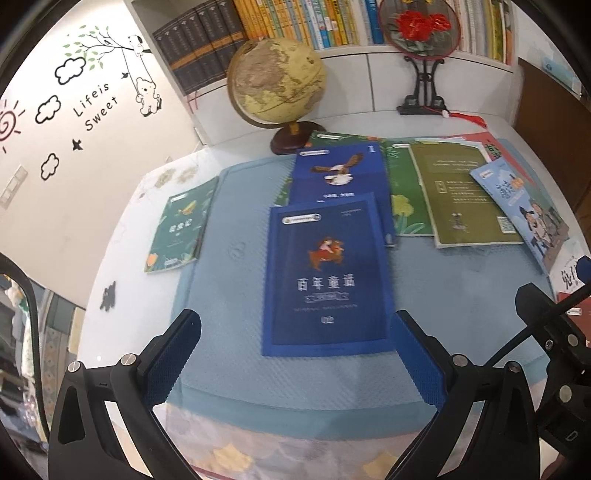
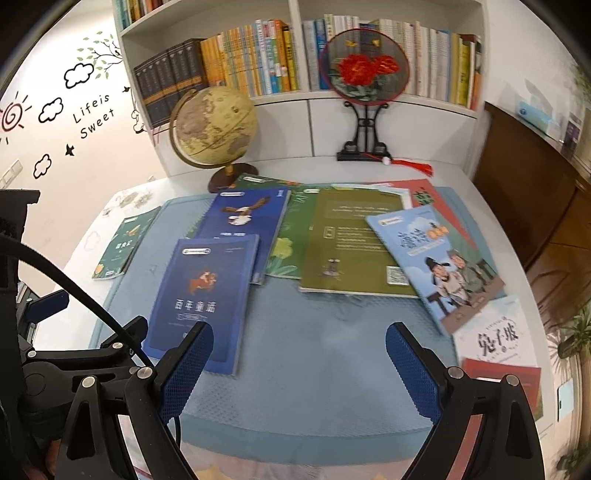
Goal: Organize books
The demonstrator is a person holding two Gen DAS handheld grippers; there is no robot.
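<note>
Several books lie spread on a blue mat point(image 1: 314, 376) point(image 2: 325, 369). A dark blue book marked 02 point(image 1: 325, 277) point(image 2: 205, 299) lies nearest, overlapping a second blue book with an eagle point(image 1: 340, 173) point(image 2: 245, 214). An olive book point(image 1: 461, 195) point(image 2: 354, 240), a light blue book point(image 1: 528, 210) point(image 2: 439, 262) and a white book point(image 2: 495, 332) lie to the right. A small green book point(image 1: 181, 225) point(image 2: 123, 243) lies apart at the left. My left gripper point(image 1: 295, 347) hovers open just in front of the 02 book. My right gripper point(image 2: 299, 354) hangs open over bare mat, empty.
A globe point(image 1: 275, 81) point(image 2: 212, 125) and a round fan on a black stand point(image 1: 421, 33) point(image 2: 364, 70) stand at the back of the white desk. A bookshelf point(image 2: 258, 62) full of upright books rises behind them. A brown cabinet point(image 2: 535, 206) flanks the right side.
</note>
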